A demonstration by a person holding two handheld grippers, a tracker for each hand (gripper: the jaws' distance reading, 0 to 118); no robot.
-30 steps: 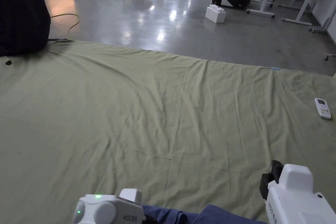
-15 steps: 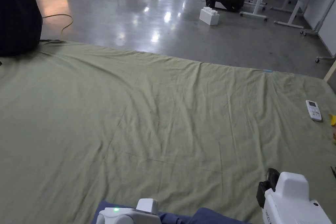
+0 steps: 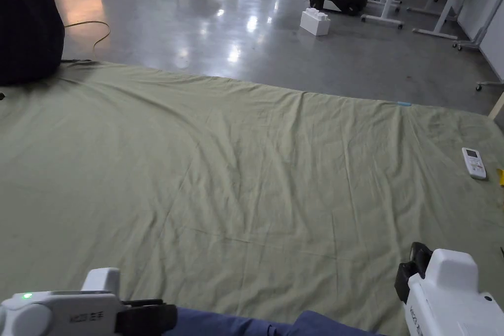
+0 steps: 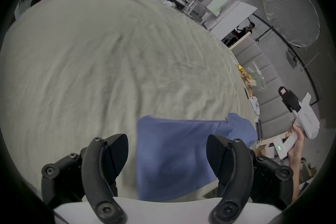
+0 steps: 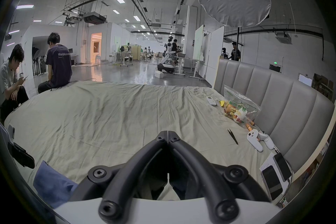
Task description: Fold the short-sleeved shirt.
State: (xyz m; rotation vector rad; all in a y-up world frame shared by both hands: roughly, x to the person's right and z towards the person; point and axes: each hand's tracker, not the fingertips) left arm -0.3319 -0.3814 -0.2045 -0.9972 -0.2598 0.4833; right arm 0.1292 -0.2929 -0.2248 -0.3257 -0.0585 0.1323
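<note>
A blue short-sleeved shirt (image 3: 246,324) lies folded flat at the near edge of the green sheet (image 3: 246,155). In the left gripper view the shirt (image 4: 172,155) spreads between and beyond the jaws, its left edge straight. My left gripper (image 4: 167,140) is open just above it, near that left edge; the head view has it (image 3: 147,317) at the bottom left. My right gripper (image 5: 168,132) is shut on nothing and held up in the air at the right (image 3: 416,270), off the shirt (image 5: 52,186).
A white remote (image 3: 474,163) lies near the sheet's right edge. A snack bag (image 5: 238,109), black tweezers (image 5: 232,136), white controllers (image 5: 258,138) and flat devices (image 5: 274,173) sit along the grey headboard (image 5: 281,100). A person (image 3: 27,22) sits on the far left corner.
My left gripper has swung to the left along the shirt's near edge, and its black jaws now show in the head view. The right gripper has hardly moved.
</note>
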